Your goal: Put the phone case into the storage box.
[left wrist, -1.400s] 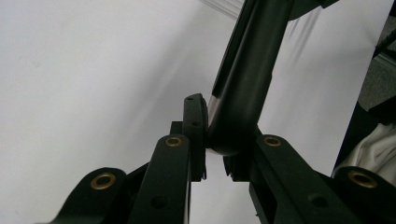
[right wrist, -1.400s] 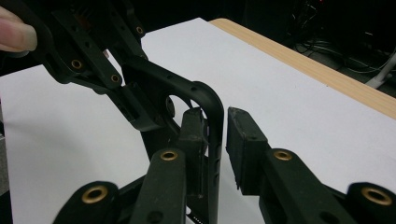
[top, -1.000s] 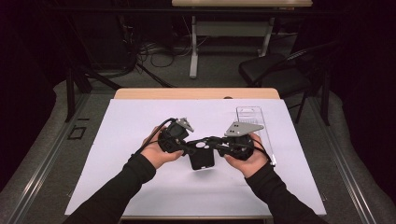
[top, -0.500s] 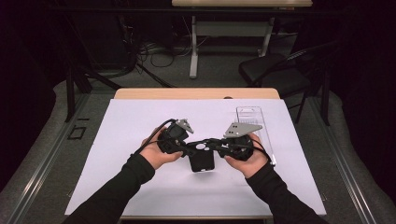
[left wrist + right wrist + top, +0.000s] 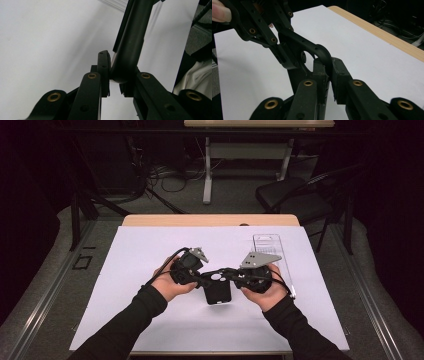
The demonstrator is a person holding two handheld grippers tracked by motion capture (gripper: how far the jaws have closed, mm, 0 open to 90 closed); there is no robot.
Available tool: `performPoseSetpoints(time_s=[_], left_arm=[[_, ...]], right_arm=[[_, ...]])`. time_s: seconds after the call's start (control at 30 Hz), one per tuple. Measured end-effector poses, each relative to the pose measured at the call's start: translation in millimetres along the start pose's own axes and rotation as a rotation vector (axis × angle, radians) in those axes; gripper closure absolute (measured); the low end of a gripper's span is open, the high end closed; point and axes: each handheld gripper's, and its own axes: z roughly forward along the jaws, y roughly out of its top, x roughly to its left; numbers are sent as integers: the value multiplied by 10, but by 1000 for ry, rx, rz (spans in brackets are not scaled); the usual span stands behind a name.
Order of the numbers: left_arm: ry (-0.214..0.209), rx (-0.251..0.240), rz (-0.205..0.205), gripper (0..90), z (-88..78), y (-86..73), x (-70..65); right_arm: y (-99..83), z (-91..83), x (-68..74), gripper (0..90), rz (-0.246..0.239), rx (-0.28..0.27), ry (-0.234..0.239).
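A black phone case point(image 5: 218, 294) with a round cutout hangs just above the white sheet, held between both grippers. My left gripper point(image 5: 207, 278) comes in from the left and is shut on the case's upper left edge; in the left gripper view its jaws point(image 5: 112, 75) pinch the curved black rim point(image 5: 130, 37). From the right, my right gripper point(image 5: 231, 276) is shut on the upper right corner. In the right gripper view its jaws point(image 5: 329, 67) clamp the rounded corner of the case point(image 5: 308, 44), with the left gripper point(image 5: 283, 55) gripping the far end.
A white sheet point(image 5: 150, 250) covers the wooden table point(image 5: 210, 220). A clear plastic tray point(image 5: 270, 251) lies at the right, behind the right hand. A black chair point(image 5: 295, 200) and another table's legs point(image 5: 207, 170) stand beyond the far edge.
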Motion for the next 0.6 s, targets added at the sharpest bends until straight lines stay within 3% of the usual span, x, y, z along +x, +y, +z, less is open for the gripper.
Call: performPoseSetpoints(time_s=[0.6], left_arm=[[-8,-17,-29,767,31,-1,4]], right_arm=[[-23,8,25,841,22,-13,-35]])
